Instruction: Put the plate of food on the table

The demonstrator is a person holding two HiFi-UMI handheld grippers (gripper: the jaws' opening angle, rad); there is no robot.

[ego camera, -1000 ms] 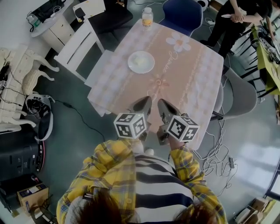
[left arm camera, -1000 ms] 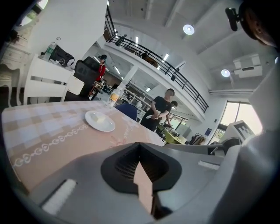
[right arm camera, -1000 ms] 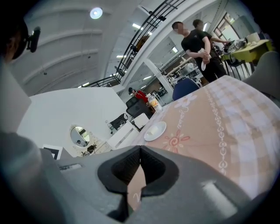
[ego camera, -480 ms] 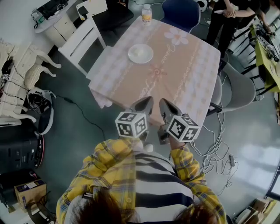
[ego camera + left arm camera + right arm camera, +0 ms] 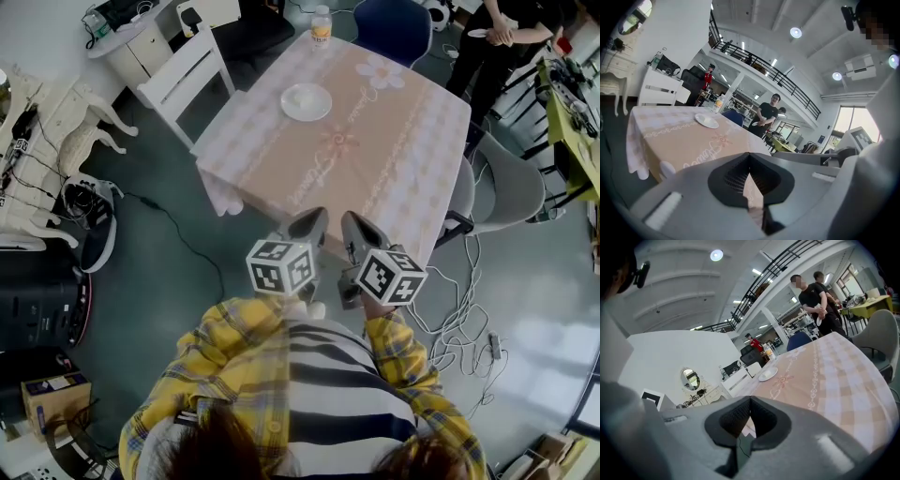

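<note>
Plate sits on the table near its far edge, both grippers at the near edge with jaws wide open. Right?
No: both gripper views show the left gripper and right gripper with jaws shut, empty. The plate and table are as stated.

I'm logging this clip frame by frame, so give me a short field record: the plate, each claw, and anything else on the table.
plate: resting on the table, far left part
plate contents: something pale, too small to identify
left claw: shut, empty, by the table's near edge
right claw: shut, empty, beside the left claw
also on table: bottle, at the far edge
</note>
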